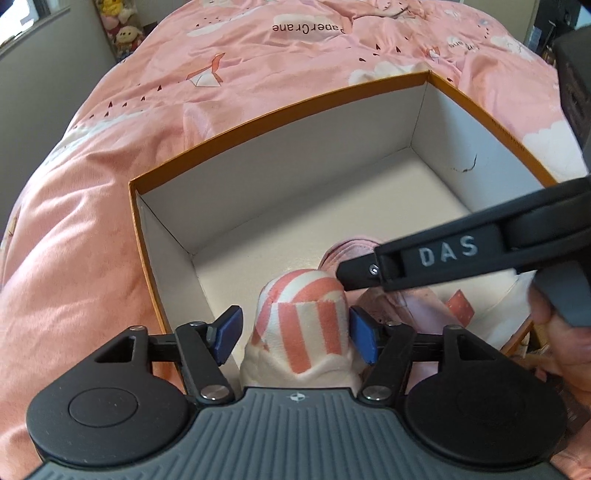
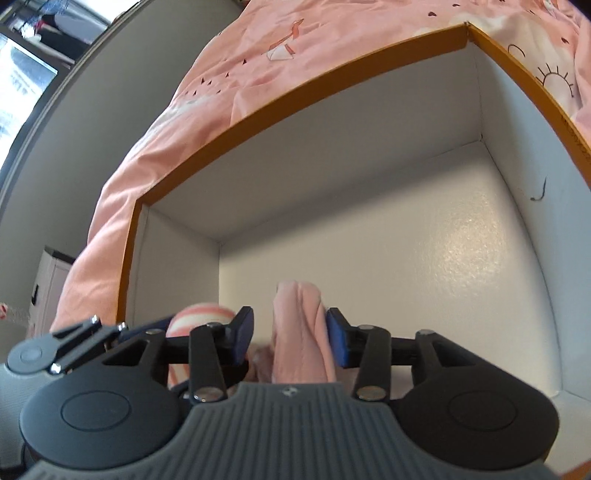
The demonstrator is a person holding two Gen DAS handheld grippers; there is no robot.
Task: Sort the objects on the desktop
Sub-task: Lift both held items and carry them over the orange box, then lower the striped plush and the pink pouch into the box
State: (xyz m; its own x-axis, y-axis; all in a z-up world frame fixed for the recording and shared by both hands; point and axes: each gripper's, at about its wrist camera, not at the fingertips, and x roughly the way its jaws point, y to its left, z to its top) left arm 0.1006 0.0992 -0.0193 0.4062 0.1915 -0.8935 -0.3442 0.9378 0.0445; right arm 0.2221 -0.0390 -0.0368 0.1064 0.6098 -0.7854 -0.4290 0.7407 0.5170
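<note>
Setting: an open cardboard box (image 1: 476, 122) with orange outer walls and a white interior is seen resting on a bed covered by a pink printed duvet (image 1: 229, 74); the print "PaperCrane" is read upside down in the left wrist view.

Left gripper (image 1: 295, 332): held low at the near edge of the box, its jaws spread; the blue pads (image 1: 364, 339) flank a rolled striped sock (image 1: 306, 317). The right pad lies against the sock, while a gap is seen on the left, so the sock is bracketed rather than clamped.

Striped sock: a coral-and-cream bundle, standing between the left jaws at the near left part of the box. From the right wrist view it is glimpsed just left of the right gripper (image 2: 290, 336).

Right gripper: its jaws are spread about a folded pink garment (image 2: 299, 332); the right pad (image 2: 338, 343) appears to touch the cloth, and a gap is seen at the left pad, though contact is poorly resolved here.

Pink garment: lying inside the box at its near side, just right of the sock.

Relation of grippers: the right gripper's black finger, marked "DAS", is seen crossing above the sock's top in the left wrist view.

Background: plush toys (image 1: 122, 29) are visible beyond the bed.
</note>
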